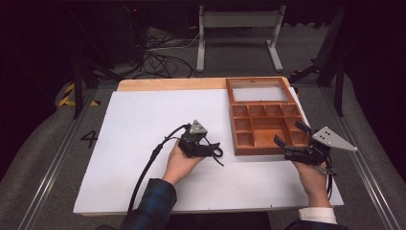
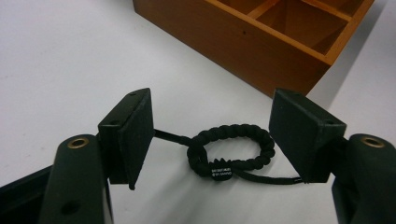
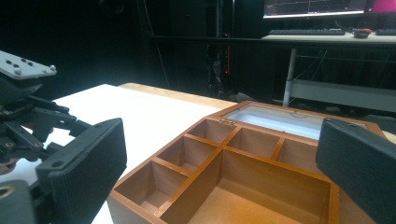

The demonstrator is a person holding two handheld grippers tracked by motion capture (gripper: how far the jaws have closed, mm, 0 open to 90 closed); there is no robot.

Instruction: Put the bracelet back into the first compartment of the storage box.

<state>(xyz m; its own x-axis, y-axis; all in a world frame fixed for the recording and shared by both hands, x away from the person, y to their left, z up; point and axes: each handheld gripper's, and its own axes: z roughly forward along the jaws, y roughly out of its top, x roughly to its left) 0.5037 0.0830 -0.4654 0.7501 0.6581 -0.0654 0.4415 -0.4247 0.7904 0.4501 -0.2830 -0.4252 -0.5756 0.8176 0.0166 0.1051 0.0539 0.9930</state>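
Observation:
A black braided cord bracelet (image 2: 231,150) lies flat on the white table sheet, its loose cord ends trailing to both sides. My left gripper (image 2: 212,135) hangs open over it, one jaw on each side of the loop, not touching it. In the high view the left gripper (image 1: 213,147) sits just left of the wooden compartment box (image 1: 282,146), with the bracelet (image 1: 218,152) at its tips. My right gripper (image 1: 290,133) stands open over the box's near right corner, nothing between its jaws. The box (image 3: 219,184) is open, its glass-paned lid (image 3: 280,119) laid back, and its compartments look empty.
The white sheet (image 1: 139,134) covers most of the wooden table. Cables and a metal stand (image 1: 239,33) are on the floor beyond the far edge. A monitor and a keyboard sit on a desk (image 3: 327,35) in the dark background.

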